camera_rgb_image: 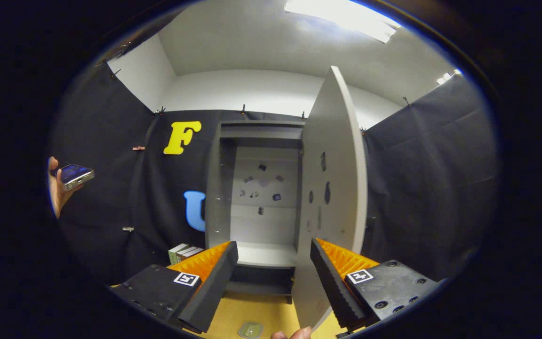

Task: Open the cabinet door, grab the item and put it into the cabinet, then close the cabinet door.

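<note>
The cabinet [261,188] stands straight ahead against the black cloth wall, a tall grey box with its door [332,188] swung wide open. The door juts out toward the gripper [274,252] on the right side of the opening, edge-on, and its lower part reaches down between the two fingers, just beside the right one. Whether that finger touches the door I cannot tell.

The fingers are spread wide with nothing gripped between them. Beyond them the cabinet's inside lies open: a pale shelf [266,254] at the bottom, a back panel [264,188] dotted with small dark marks, another shelf high up near the top.

Down on the yellow worktop [247,310], in front of the cabinet and between the fingers, lies a small flat pale-green thing [251,329], most likely the item to be stowed; it is too dim to say more about it. A fingertip [292,334] of somebody's hand pokes in just beside it, near the foot of the door.

To the left of the cabinet's base, partly behind the left finger, a few small boxes [184,252] stand in a row. Further left, well apart from everything, a hand [57,190] holds a phone [76,175] up in front of the cloth.
</note>
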